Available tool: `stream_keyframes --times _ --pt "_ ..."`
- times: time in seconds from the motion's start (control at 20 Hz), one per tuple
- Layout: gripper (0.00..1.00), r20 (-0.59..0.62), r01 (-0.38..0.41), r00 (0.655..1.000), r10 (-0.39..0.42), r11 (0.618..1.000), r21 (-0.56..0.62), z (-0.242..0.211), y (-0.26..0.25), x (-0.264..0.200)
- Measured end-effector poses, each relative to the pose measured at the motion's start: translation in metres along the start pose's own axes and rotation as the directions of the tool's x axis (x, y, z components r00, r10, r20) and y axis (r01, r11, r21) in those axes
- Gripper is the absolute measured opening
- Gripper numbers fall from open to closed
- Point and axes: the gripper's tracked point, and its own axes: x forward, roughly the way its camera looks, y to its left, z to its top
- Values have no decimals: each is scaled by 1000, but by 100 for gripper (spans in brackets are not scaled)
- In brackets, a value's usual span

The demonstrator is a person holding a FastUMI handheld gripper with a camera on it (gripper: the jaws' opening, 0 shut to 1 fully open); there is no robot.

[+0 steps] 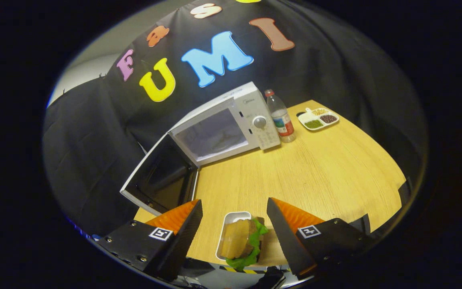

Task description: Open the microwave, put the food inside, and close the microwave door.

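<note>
Sitting at the near edge of the wooden table: a burger with green lettuce, resting in a small white tray, between the two fingers but touched by neither. Hovering over that edge with jaws standing wide apart, gripping nothing: the gripper. Standing beyond, toward the far left corner of the table: a white microwave, its door hanging open to the left, dark inner face turned toward the fingers, cavity pale and hazy. Standing upright just beside the microwave's control panel with its round dial: a clear plastic bottle with a red cap and a label. Lying near the far edge, apart from the bottle: a white divided dish holding green, dark and yellowish portions.
</note>
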Motion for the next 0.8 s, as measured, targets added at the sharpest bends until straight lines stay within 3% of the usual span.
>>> stream_keyframes --times 0.3,0.35,0.45,0.5,0.6,0.7,0.8 --pt "96 -209 -32 976 60 990 135 -59 -20 17" --pt "91 -230 -43 970 80 986 163 -63 -18 19" --pt "64 -255 -43 962 99 975 217 -70 -21 23" --pt "45 -266 -56 956 125 966 252 -71 -17 24" --pt "44 -297 -68 942 153 958 279 -77 -13 18" --pt "29 -280 -57 949 147 951 304 -73 -15 23" --pt "29 -265 -58 953 145 949 311 -67 -11 18"
